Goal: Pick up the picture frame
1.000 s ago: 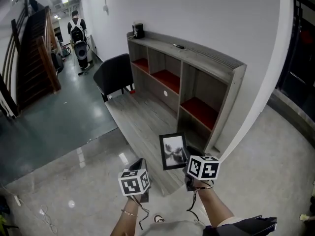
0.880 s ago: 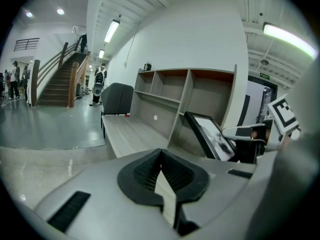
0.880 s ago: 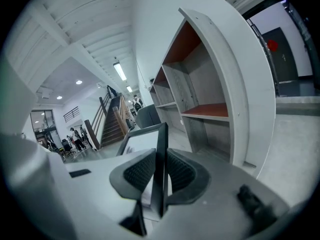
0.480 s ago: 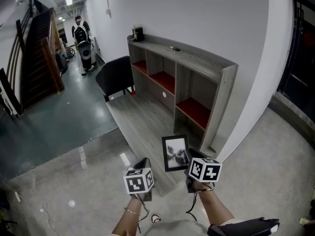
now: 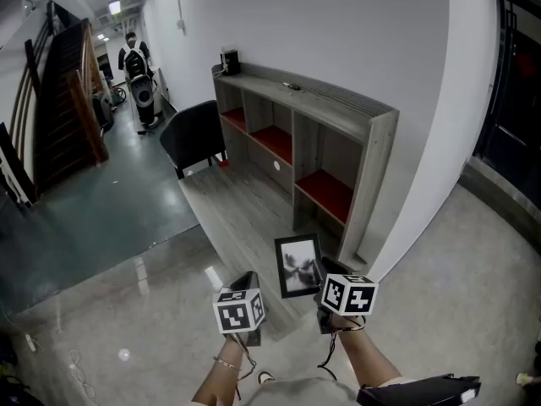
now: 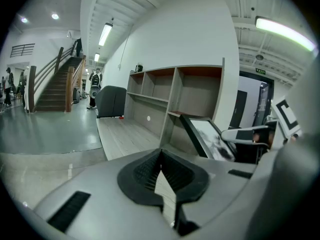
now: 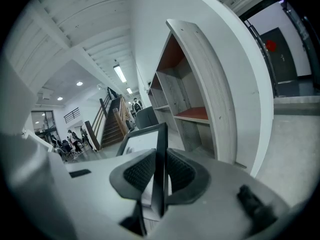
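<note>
Your right gripper (image 5: 324, 271) clamps the picture frame (image 5: 297, 265) by its edge, upright in the air before the shelf unit's (image 5: 338, 105) near end, so the lift looks done and next needs only a steady grip, while your left gripper (image 5: 247, 282) hangs closed and empty.

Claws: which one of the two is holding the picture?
The right claw. Its pads pinch the edge of the black picture frame, while the left claw is closed on nothing.
</note>
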The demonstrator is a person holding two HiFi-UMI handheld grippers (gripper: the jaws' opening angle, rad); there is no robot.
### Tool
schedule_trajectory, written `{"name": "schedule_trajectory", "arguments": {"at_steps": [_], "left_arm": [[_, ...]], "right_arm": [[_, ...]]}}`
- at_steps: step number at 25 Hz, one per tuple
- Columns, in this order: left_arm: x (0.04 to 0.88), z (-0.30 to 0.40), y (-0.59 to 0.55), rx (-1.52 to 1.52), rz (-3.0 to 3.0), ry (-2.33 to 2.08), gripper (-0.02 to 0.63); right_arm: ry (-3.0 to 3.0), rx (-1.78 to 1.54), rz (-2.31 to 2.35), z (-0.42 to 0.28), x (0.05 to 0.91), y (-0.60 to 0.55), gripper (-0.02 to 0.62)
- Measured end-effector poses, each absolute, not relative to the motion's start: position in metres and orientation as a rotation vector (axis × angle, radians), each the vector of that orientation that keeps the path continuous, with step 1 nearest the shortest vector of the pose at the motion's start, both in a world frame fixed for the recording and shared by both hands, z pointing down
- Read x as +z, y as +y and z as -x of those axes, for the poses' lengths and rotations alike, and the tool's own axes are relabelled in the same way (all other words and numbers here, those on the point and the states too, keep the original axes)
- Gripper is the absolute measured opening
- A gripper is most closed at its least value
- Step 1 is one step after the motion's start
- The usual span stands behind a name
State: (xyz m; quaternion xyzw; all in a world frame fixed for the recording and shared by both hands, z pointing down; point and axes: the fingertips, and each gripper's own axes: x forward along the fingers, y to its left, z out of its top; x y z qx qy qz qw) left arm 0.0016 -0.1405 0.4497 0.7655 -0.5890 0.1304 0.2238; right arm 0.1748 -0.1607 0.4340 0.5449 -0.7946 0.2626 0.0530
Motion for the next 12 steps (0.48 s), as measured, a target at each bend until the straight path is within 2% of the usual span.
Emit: {"name": "schedule_trajectory", "arguments": {"at_steps": [12], "left_arm": [[0.458, -0.016, -0.143, 0.374, -2.115, -1.606, 0.014]], "right_arm": [[-2.389, 0.797, -1.668, -0.190, 0.440, -0.162, 0.083]]}}
